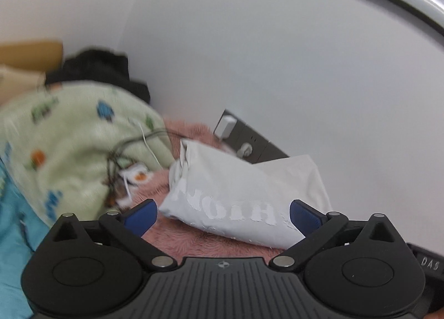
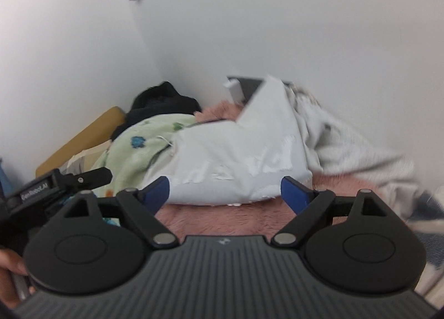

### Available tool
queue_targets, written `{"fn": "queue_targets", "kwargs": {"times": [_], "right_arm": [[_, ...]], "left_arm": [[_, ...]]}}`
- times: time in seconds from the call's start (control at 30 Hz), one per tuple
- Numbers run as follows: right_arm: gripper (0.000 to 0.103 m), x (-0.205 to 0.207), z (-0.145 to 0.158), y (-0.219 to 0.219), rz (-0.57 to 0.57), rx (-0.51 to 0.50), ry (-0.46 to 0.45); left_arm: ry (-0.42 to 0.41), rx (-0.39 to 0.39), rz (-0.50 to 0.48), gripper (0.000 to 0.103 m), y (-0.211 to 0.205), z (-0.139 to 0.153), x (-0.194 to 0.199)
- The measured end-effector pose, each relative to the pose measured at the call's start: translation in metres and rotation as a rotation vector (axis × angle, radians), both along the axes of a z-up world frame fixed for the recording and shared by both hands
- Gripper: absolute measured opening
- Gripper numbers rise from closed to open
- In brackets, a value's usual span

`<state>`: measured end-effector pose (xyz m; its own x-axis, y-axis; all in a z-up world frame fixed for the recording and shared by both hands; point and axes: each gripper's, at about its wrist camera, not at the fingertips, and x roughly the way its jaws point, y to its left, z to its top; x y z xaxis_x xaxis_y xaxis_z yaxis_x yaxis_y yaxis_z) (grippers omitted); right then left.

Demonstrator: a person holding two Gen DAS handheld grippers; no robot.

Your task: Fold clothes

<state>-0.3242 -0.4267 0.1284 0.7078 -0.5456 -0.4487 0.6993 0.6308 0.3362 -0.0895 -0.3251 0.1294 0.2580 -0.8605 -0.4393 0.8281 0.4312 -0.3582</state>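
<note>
White walls meet in a corner behind a fuzzy pink bed cover [image 1: 191,238], where a folded white cotton garment with cracked white lettering [image 1: 236,194] lies just ahead of both tools. In the left wrist view, the left gripper [image 1: 223,215] stands with its blue-padded jaws spread wide, nothing between the pads, the garment's near edge lying just beyond and between the tips. In the right wrist view, the right gripper [image 2: 224,192] is likewise spread and empty, the same white garment [image 2: 236,152] directly ahead of its tips with one corner sticking up at the far side. Both tools point forward and somewhat down at the bed, side by side; the left tool's black body shows at the left edge of the right view, and part of a hand [image 2: 11,271] grips below it. Judged from this, the fold looks released and the garment largely done. Tidying it well would mean pressing that raised corner flat without dragging the bundle toward the pale green printed blanket [image 1: 69,138] left of the left tool, or snagging the tangled cables [image 1: 125,163] there.
</note>
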Motion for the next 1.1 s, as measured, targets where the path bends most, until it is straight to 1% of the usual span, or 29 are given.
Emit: {"fn": "queue_targets", "kwargs": {"times": [0.2, 0.3, 0.53, 0.73, 0.8, 0.9, 1.0, 1.1], "right_arm": [[0.089, -0.018, 0.022, 0.049, 0.029, -0.130, 0.005], [0.089, -0.029, 0.029, 0.073, 0.035, -0.176, 0.002], [0.089, -0.050, 0.035, 0.119, 0.042, -0.291, 0.024], [0.089, -0.067, 0.036, 0.143, 0.026, -0.358, 0.008], [0.089, -0.069, 0.034, 0.149, 0.031, -0.363, 0.011], [0.089, -0.070, 0.032, 0.154, 0.043, -0.369, 0.019], [0.089, -0.072, 0.031, 0.158, 0.060, -0.383, 0.020], [0.089, -0.076, 0.030, 0.158, 0.057, -0.369, 0.026]], "left_arm": [[-0.182, -0.005, 0.033, 0.103, 0.055, 0.033, -0.062], [-0.239, -0.012, 0.042, 0.103, 0.079, 0.039, -0.091], [-0.330, -0.027, 0.075, 0.103, 0.117, 0.043, -0.143], [-0.348, -0.101, 0.106, 0.103, 0.142, 0.038, -0.168], [-0.332, -0.104, 0.125, 0.103, 0.149, 0.033, -0.172], [-0.331, -0.099, 0.137, 0.103, 0.158, 0.030, -0.173], [-0.350, -0.086, 0.173, 0.103, 0.169, 0.032, -0.177], [-0.360, -0.090, 0.180, 0.103, 0.179, 0.036, -0.184]]}}
